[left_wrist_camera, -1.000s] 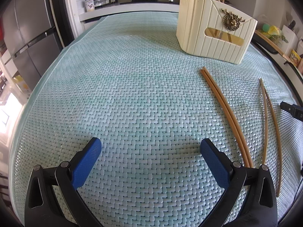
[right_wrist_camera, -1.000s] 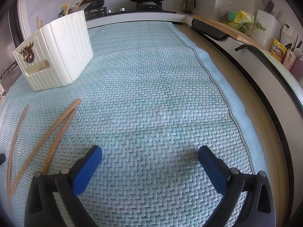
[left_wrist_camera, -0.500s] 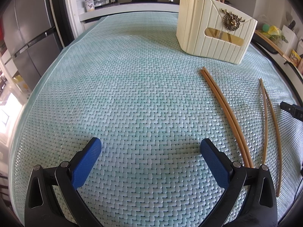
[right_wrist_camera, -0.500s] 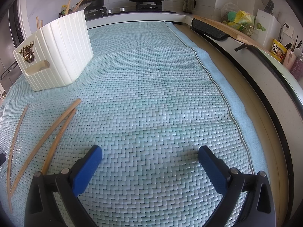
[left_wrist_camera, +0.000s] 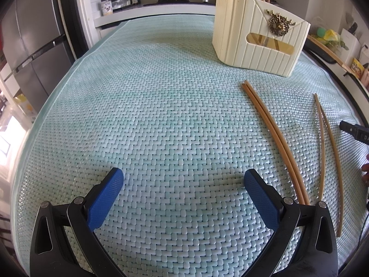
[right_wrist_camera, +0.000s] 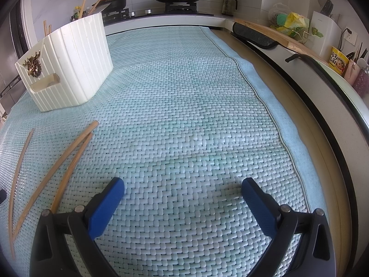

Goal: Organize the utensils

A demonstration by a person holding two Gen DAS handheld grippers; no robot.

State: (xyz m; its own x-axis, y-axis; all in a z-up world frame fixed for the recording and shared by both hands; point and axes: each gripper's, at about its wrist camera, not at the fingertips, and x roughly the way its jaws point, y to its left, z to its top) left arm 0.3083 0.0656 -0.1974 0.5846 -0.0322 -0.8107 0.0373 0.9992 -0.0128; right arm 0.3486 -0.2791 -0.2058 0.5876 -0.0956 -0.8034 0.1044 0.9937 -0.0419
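The left gripper [left_wrist_camera: 183, 185] hovers with blue-padded jaws spread wide over the pale green woven mat [left_wrist_camera: 143, 106], holding nothing. The right gripper [right_wrist_camera: 183, 188] is likewise spread and empty. Two pairs of tan wooden chopsticks lie on the mat: one pair [left_wrist_camera: 274, 138] at two o'clock of the left gripper, the other [left_wrist_camera: 327, 152] further right (tips nearly meeting). The cream ribbed plastic utensil holder [left_wrist_camera: 258, 39] stands upright at one o'clock, well apart from them.
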